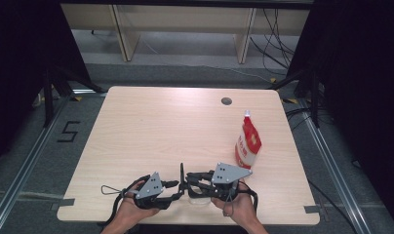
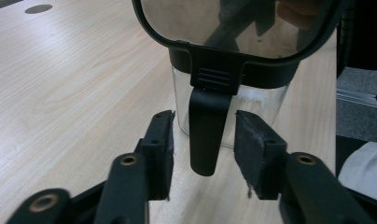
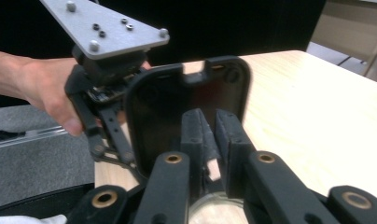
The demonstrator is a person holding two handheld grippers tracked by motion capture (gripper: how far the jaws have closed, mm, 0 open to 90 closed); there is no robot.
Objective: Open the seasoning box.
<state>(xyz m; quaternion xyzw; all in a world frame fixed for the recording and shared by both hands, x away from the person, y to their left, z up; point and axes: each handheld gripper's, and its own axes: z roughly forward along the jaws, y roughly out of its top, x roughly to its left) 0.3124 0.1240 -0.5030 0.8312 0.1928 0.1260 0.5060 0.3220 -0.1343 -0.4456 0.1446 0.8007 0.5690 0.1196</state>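
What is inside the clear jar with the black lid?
Through the clear jar I can see mostly the wooden table behind it; it looks empty, with perhaps a pale smear near its bottom. The black latch and the lid hide parts of the inside.

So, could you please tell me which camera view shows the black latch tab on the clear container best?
The left gripper view: the latch tab hangs sharp and near, between that view's open tongs, on the clear container. The high view gives the container small, between the hands. The right gripper view looks at its raised lid instead.
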